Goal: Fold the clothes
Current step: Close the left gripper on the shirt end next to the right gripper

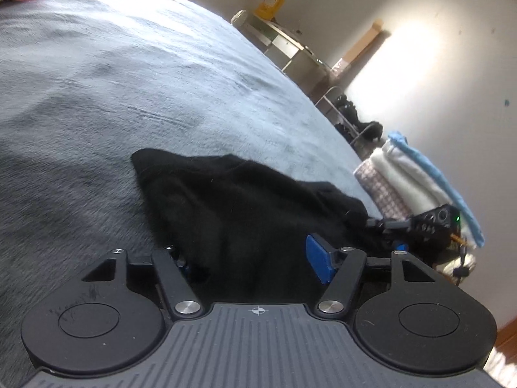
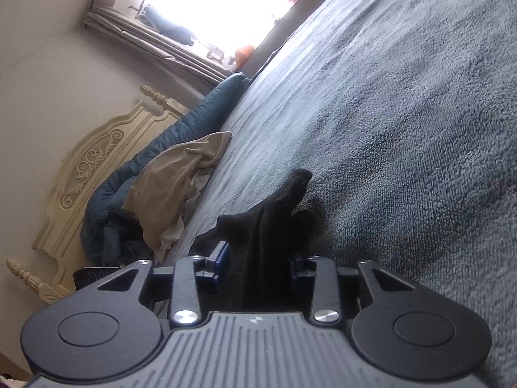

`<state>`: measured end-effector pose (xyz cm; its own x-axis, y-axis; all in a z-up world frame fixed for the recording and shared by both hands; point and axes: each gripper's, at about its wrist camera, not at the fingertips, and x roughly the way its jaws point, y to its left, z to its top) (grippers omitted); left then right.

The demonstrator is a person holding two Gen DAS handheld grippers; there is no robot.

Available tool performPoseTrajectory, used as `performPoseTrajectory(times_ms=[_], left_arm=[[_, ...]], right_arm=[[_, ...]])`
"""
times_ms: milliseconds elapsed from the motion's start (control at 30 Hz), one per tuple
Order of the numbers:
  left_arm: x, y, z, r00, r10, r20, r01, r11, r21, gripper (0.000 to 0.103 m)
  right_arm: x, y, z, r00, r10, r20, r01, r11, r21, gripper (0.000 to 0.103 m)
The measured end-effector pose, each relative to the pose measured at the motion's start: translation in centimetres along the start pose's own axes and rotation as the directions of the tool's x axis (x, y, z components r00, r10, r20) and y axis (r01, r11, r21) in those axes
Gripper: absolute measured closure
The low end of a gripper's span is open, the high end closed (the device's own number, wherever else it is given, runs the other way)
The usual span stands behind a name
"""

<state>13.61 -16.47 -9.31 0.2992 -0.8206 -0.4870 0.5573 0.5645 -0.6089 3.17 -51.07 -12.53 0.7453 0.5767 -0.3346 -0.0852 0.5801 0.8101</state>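
Observation:
A black garment point(image 1: 232, 207) lies bunched on the grey bed cover point(image 1: 129, 80). Its near edge runs in between the fingers of my left gripper point(image 1: 248, 258), which stands wide. The right blue pad point(image 1: 318, 262) is bare and apart from the cloth; the left pad is hidden under it. In the right wrist view the garment point(image 2: 268, 226) rises in a narrow ridge off the bed cover point(image 2: 404, 129). My right gripper point(image 2: 258, 263) has its blue pads point(image 2: 221, 258) closed in on that cloth from both sides. This gripper also shows in the left wrist view as the right gripper's body point(image 1: 429, 221) at the garment's far corner.
Folded clothes point(image 1: 410, 181), pink, white and blue, are stacked at the bed's right edge. A beige garment point(image 2: 174, 181) and a blue quilt point(image 2: 145, 161) lie by the cream headboard point(image 2: 80, 174). A shelf point(image 1: 290, 48) stands against the far wall.

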Motion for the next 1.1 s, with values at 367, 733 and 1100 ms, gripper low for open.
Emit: performPoseTrajectory(times_ms=[367, 733, 1100], left_arm=[[1.0, 0.3, 0.2, 0.999, -0.022, 0.041, 0.022, 1.000, 0.000, 0.044], [0.4, -2.3, -0.2, 0.993, 0.110, 0.040, -0.113, 0.987, 0.111, 0.063], [-1.3, -4.2, -0.2, 0.988, 0.136, 0.077, -0.145, 0.981, 0.126, 0.085]], right_arm=[[0.9, 0.0, -0.3, 1.000, 0.003, 0.017, -0.003, 1.000, -0.020, 0.079], [0.9, 1.6, -0.6, 0.997, -0.067, 0.025, 0.069, 0.993, -0.091, 0.083], [0.7, 6.7, -1.5, 0.974, -0.214, 0.075, 0.227, 0.932, -0.284, 0.087]])
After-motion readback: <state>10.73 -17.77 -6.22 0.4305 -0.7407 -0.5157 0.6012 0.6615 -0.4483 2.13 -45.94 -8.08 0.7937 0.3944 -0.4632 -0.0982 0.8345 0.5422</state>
